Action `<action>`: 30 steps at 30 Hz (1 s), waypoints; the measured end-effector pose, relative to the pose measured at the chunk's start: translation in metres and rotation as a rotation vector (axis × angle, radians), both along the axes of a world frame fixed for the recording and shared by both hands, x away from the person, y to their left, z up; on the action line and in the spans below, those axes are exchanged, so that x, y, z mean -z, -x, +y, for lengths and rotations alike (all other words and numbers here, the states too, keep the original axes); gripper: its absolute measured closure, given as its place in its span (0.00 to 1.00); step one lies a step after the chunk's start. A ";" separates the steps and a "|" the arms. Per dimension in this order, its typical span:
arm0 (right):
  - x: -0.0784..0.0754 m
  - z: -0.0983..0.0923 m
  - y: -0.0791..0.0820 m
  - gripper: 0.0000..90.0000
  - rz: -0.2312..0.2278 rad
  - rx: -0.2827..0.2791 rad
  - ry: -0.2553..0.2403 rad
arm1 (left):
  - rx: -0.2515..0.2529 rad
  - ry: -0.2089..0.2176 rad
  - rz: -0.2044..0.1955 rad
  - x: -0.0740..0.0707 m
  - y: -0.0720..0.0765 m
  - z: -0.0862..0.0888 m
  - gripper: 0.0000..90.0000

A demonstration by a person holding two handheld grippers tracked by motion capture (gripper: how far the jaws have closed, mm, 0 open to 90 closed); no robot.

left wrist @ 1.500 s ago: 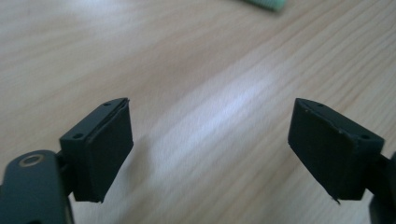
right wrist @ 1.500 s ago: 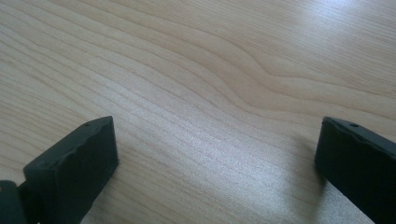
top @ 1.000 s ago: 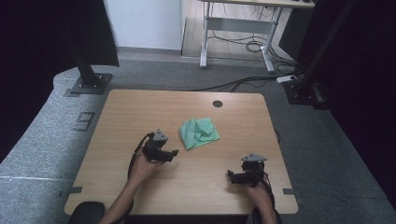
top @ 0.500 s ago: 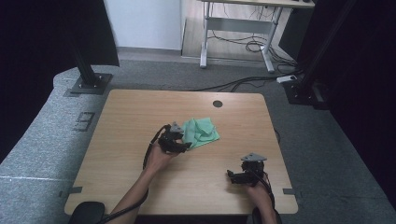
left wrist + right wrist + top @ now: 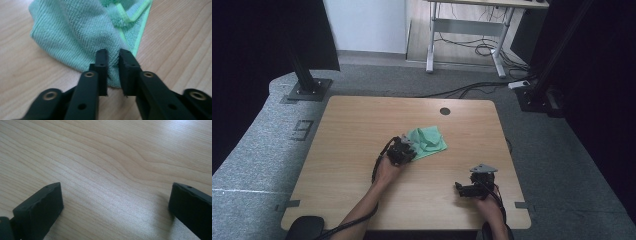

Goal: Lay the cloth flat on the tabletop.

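Two grippers work our bench (image 5: 352, 150): our left gripper (image 5: 113, 58) has just been closing its fingers on the green cloth (image 5: 82, 32) near the bench's middle; our right gripper (image 5: 117, 202), near the front right corner, holds its fingers wide.

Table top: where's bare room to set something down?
Free: the table left of the green cloth, and the far strip by the round hole. Crowded: mid-table, where the left hand-held gripper pinches the cloth; near right corner, right hand-held gripper.

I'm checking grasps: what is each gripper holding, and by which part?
The left gripper pinches the green cloth at a raised fold by its near edge. The right gripper is open, holding nothing.
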State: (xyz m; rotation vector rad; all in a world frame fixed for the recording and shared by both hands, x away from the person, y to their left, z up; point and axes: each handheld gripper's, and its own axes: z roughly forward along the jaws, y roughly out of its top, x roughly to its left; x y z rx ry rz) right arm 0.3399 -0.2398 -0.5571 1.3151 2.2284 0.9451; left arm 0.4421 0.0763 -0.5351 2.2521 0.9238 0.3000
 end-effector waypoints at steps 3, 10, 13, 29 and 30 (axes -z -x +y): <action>0.000 0.000 0.000 0.00 0.000 0.000 0.000 | 0.015 -0.006 0.005 -0.001 0.006 0.003 0.90; 0.000 0.000 0.000 0.00 0.000 0.000 0.000 | 0.037 -0.012 0.015 -0.003 0.028 0.010 0.90; 0.000 0.000 0.000 0.00 0.000 0.000 0.000 | 0.046 -0.011 0.024 -0.003 0.042 0.015 0.90; 0.000 0.000 0.000 0.00 0.000 -0.001 0.000 | 0.065 0.046 0.049 -0.023 0.097 0.032 0.66; 0.000 0.000 0.000 0.00 0.000 0.000 0.000 | 0.067 0.050 0.038 -0.030 0.095 0.032 0.62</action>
